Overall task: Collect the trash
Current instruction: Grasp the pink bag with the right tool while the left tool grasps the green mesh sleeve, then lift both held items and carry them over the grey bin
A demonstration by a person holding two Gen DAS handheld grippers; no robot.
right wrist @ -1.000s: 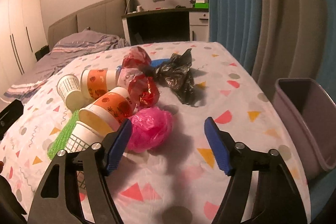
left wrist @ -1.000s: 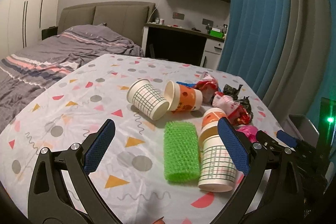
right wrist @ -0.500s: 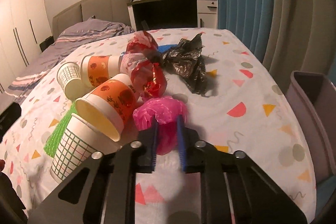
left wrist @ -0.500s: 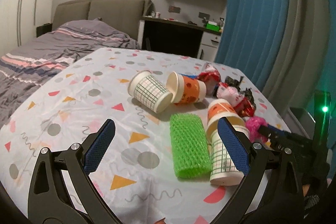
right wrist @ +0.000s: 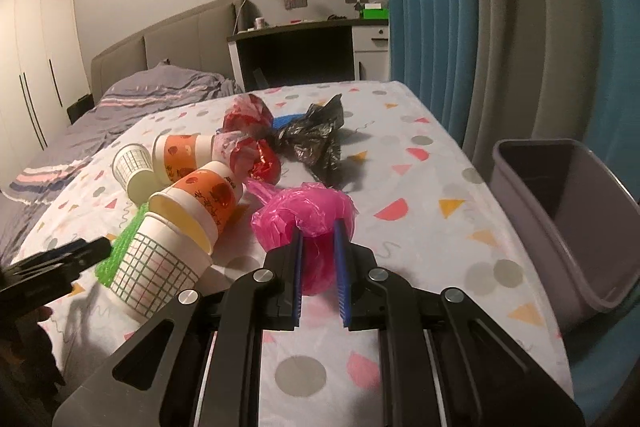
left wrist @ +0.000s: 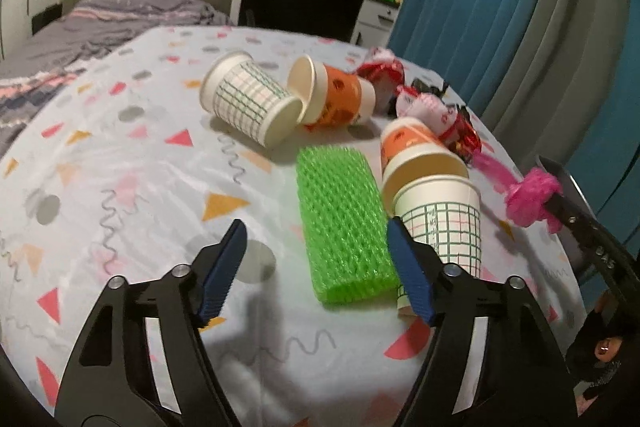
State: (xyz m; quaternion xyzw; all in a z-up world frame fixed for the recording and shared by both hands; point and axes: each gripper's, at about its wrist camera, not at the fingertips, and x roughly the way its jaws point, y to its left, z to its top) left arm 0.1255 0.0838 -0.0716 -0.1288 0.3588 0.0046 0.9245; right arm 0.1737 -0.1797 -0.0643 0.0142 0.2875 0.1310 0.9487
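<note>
1 crumpled pink plastic bag [right wrist: 308,215] is sitting pinched between the blue pads of the right gripper [right wrist: 319,259], whose jaws are clenched tight on it; in the left wrist view the same bag [left wrist: 530,197] is showing at the tip of that gripper, off to the right. Just left of the right gripper, 2 paper cups are lying nested: a green-grid cup [right wrist: 154,267] with an orange cup [right wrist: 200,201] tucked into its mouth. Beyond the bag, red foil wrappers [right wrist: 256,155] and a black plastic bag [right wrist: 316,139] are lying in a heap, with 2 more tipped cups [right wrist: 160,163] further left. To the right of the gripper, a grey bin [right wrist: 568,219] is standing beside the table edge. The left gripper [left wrist: 316,259] is hovering with its jaws spread wide and holding nothing; a green foam net sleeve [left wrist: 340,223] is lying between and just ahead of its fingers, closer to the right pad, with the nested cups [left wrist: 436,203] touching the sleeve's right side. Everything is resting on a white tablecloth [left wrist: 120,163] printed with triangles, dots and squiggles.
</note>
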